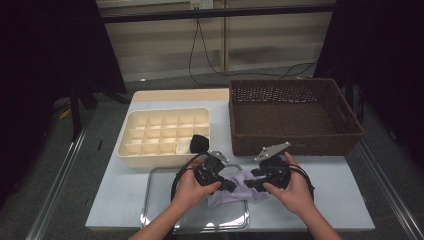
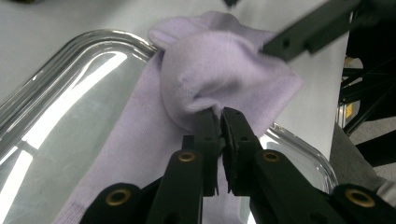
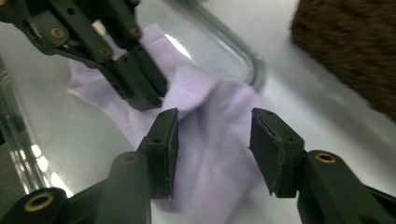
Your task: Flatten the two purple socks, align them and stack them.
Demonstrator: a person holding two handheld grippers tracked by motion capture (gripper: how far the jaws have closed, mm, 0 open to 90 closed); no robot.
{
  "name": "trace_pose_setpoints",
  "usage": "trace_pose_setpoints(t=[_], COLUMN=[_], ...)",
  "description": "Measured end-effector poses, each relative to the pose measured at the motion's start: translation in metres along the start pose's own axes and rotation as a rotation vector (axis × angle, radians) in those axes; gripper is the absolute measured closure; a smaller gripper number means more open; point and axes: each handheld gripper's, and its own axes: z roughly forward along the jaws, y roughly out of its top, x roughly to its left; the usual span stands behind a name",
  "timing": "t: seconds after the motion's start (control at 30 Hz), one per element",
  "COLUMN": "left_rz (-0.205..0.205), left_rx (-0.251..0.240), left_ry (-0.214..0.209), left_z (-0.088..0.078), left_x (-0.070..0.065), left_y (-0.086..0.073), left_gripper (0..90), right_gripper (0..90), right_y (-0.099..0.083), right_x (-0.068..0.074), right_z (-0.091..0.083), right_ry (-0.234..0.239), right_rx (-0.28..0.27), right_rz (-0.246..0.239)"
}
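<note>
the lilac sock (image 1: 235, 192) lies at the near middle of the table, partly on the right end of the metal tray (image 1: 155, 200) and partly over its rim onto the pale table top (image 1: 115, 200). in the left gripper view the sock (image 2: 219, 70) is bunched into a soft fold above the shiny tray (image 2: 60, 93).

the left gripper (image 1: 226, 183) has its jaws pressed together on a fold of this sock, pinching the cloth between the pads. the right gripper (image 1: 250, 185) is just beside it, on the right; its jaws stand spread, with the sock (image 3: 210, 154) below and between them, and the pads do not press on it.

farther on the left, a cream divided box (image 1: 132, 150) stands on the table, with a black item (image 1: 199, 144) in its near right compartment. on the far right stands a brown wicker basket (image 1: 295, 145).

the table top is light grey-blue with a wooden strip at the far edge. around it the room is dark, with a grey floor, black curtains on both sides and a pale wall with cables behind.
</note>
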Motion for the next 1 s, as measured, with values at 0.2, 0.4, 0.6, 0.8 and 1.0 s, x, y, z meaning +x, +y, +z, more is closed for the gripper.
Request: trace_pose_setpoints(t=[0.2,0.4,0.6,0.8,1.0], left_rz=[0.006,0.007,0.003,0.020,0.005], left_rx=[-0.017,-0.065,-0.029,0.029,-0.010], left_ry=[-0.002,0.023,0.052,0.065,0.081], left_z=[-0.003,-0.015,-0.020,-0.016,-0.013], left_x=[0.001,0.007,0.010,0.016,0.014], left_y=[0.000,-0.001,-0.009,-0.012,-0.013], left_gripper=[74.5,57.6,55.2,57.8,66.2], right_gripper=[56.9,81.6,83.0,82.4,82.1], right_y=[-0.009,-0.011,-0.012,-0.013,-0.014], right_x=[-0.005,-0.004,-0.009,-0.014,-0.017], right_z=[0.019,0.023,0.016,0.008,0.008], right_ry=[-0.020,-0.010,0.002,0.017,-0.003], right_rx=[0.083,0.095,0.061,0.028,0.034], right_rz=[-0.007,-0.035,-0.025,-0.010,-0.005])
